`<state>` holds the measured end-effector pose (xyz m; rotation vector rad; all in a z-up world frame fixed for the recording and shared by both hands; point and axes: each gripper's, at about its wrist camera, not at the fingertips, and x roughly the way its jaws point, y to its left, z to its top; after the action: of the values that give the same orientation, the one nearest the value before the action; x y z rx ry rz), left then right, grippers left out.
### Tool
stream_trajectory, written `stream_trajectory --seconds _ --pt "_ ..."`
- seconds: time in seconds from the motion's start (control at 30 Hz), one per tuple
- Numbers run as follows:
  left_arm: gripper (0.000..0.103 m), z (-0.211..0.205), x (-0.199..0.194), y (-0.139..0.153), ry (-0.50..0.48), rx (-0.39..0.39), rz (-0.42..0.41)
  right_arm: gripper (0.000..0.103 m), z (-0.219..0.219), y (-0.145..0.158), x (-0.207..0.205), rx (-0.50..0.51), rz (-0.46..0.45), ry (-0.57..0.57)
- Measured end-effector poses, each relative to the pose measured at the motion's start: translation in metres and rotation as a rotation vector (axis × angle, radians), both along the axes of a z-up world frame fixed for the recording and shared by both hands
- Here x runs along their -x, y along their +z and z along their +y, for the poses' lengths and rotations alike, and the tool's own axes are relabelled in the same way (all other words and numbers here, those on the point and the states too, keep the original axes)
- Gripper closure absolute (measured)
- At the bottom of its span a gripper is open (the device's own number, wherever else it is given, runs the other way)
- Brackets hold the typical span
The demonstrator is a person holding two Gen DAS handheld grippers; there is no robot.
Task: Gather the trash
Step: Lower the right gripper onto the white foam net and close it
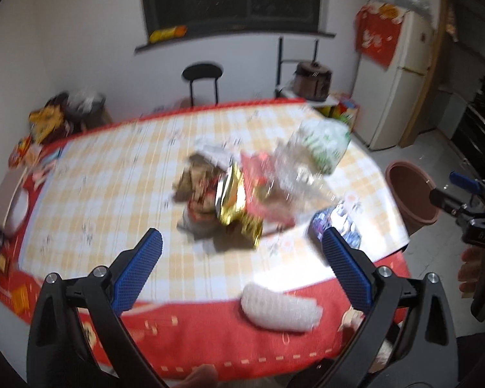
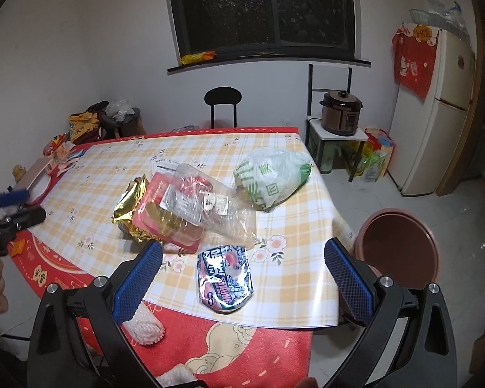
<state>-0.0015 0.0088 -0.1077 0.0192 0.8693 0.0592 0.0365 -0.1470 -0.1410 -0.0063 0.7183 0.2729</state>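
Both the left gripper (image 1: 242,260) and right gripper (image 2: 242,266) hang with fingers wide apart, holding nothing. On the table (image 2: 119,158), a wrapper pile (image 2: 174,213) sits mid-cloth, a white-green bag (image 2: 271,177) beyond it, a snack packet (image 2: 225,286) nearer; the brown bin (image 2: 401,249) stands beside the table's right edge, seemingly empty

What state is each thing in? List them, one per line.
Left hand-held gripper: open, empty, above the table.
Right hand-held gripper: open, empty.
Gold wrapper: crumpled, lying under the pink tray.
Pink tray: lying flat, clear plastic over it.
Clear plastic packaging: crumpled, on the pile.
Green-printed bag: bunched up, on the table.
Printed pouch: lying flat, apart from the pile.
Brown bin: upright, open, on the floor.
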Motion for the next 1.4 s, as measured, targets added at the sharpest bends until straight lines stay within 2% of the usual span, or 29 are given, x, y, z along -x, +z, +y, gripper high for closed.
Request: stream_trajectory --seconds 0.13,0.33,0.6,0.8,0.9,1.1,1.27,1.4 --pt "0.006 0.0 0.005 -0.03 0.056 0.021 0.059 0.004 -0.006 -0.019 -0.011 -0.044 0.085 0.029" --pt "0.006 -0.004 0.005 -0.064 0.162 0.084 0.158 0.004 -0.008 -0.037 -0.014 0.01 0.12 0.072" --pt "0.007 -0.002 0.017 -0.058 0.297 0.081 0.118 0.004 -0.002 -0.061 -0.016 0.036 0.186 0.184" --pt "0.008 0.02 0.042 -0.06 0.358 0.129 0.113 0.004 0.043 -0.082 -0.012 0.04 0.248 0.334" --pt "0.015 0.035 0.052 -0.068 0.388 0.158 0.13 0.004 0.074 -0.091 -0.01 0.055 0.287 0.43" --pt "0.019 0.06 0.067 -0.079 0.403 0.212 0.133 0.005 0.134 -0.116 -0.001 0.118 0.39 0.606" --pt "0.026 0.082 0.07 -0.084 0.393 0.254 0.121 0.006 0.174 -0.134 0.002 0.162 0.427 0.673" --pt "0.029 0.098 0.066 -0.088 0.368 0.284 0.118 0.015 0.198 -0.15 -0.005 0.225 0.434 0.674"
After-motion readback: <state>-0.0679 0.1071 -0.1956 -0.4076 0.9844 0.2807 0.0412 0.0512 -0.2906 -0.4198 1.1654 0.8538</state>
